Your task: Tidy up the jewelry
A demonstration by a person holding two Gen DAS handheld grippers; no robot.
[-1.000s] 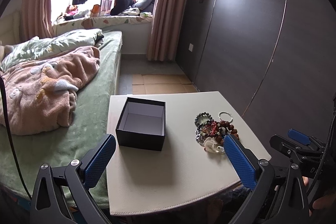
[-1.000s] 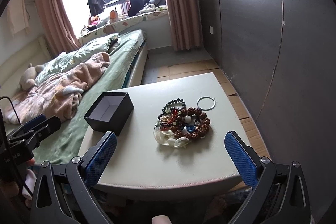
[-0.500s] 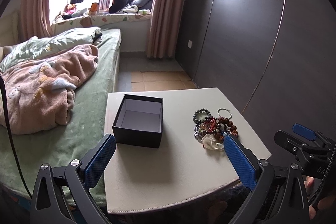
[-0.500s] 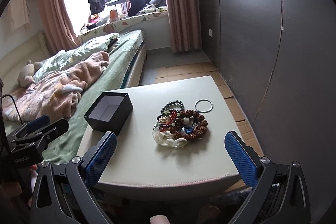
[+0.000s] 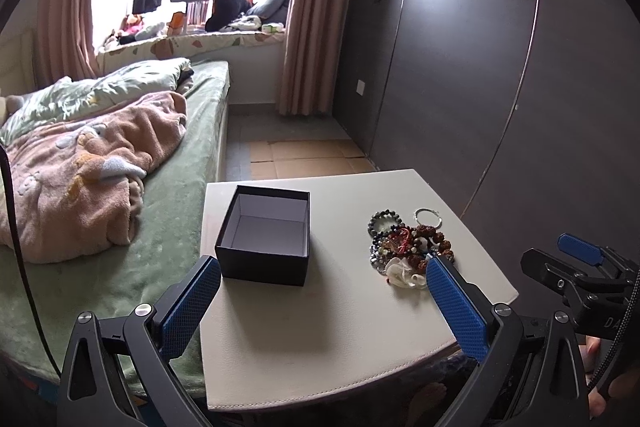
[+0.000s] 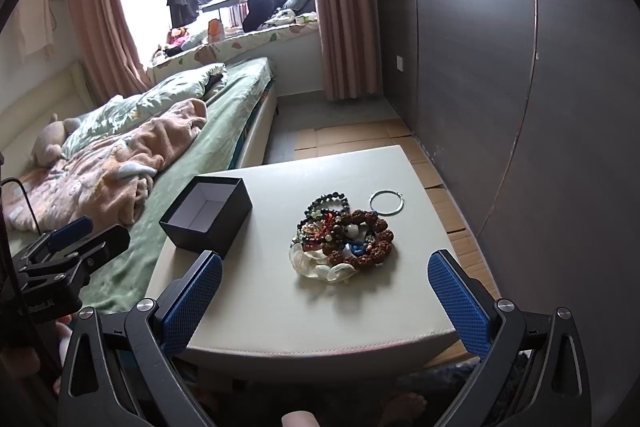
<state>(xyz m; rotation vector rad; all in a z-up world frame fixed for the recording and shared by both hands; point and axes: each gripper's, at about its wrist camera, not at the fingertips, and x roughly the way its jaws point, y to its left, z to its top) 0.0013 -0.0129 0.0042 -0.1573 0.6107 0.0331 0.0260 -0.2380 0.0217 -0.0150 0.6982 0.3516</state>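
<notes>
Two tools in play, both spread wide with nothing between their pads, hovering off the counter's [image 5: 360,339] near edge. The left tool [image 5: 320,299] faces the black box [image 5: 264,239], which sits open and bare inside by the counter's left edge next to the bed [image 5: 172,227]. The right tool [image 6: 324,291] faces the jewelry pile [image 6: 344,235] toward the right side, beaded bracelets tangled together, with a thin silver ring [image 6: 386,202] lying just beside the heap at the far side.

If it were me, I'd start with that loose ring or an outer bracelet, not the knotted middle. Come down low, pinch a single strand, lift slowly so the rest doesn't drag along, then drop it into the box.
</notes>
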